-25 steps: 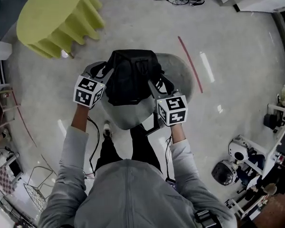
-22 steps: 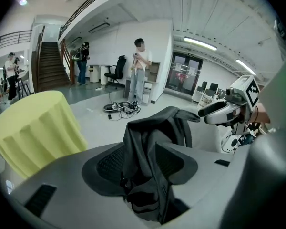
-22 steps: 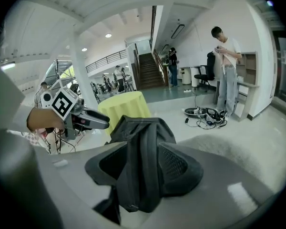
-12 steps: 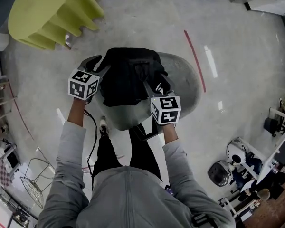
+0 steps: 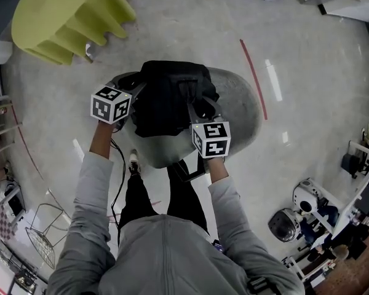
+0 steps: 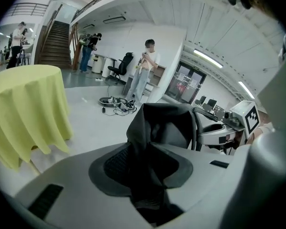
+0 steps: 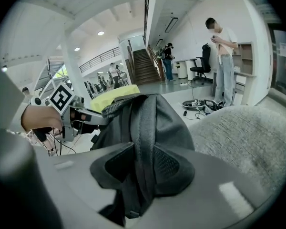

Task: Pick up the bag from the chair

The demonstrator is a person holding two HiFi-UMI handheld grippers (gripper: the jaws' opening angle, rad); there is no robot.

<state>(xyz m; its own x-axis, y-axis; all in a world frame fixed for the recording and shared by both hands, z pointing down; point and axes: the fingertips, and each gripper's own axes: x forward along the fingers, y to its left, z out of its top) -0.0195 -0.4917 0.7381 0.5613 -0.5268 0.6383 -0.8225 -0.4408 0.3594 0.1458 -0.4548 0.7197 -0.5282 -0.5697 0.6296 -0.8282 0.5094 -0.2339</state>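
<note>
Polished concrete floor all round, a yellow-draped table off at the top left, and right below me the grey chair with the black bag resting on its seat. I'm on it from both sides at once: left gripper at the bag's left edge, right gripper at its near right corner. As I read it, that's so the soft thing comes up level instead of swinging off one hand.

Left jaws have just been closing, and in the left gripper view they stand narrow, pads pinched on a fold of black fabric that runs up between them. Right jaws have just been closing too. In the right gripper view a strap of the bag drops straight through the gap, and the pads bite on it from both sides. So both grips look taken, neither one empty.

Pose now: both forearms in grey sleeves reach forward from my body, roughly parallel, with the bag between them. Both grippers slant down and forward towards the seat, their marker cubes facing up at me. Lift not yet made, I'd say; the bag sits slumped on the chair.
</note>
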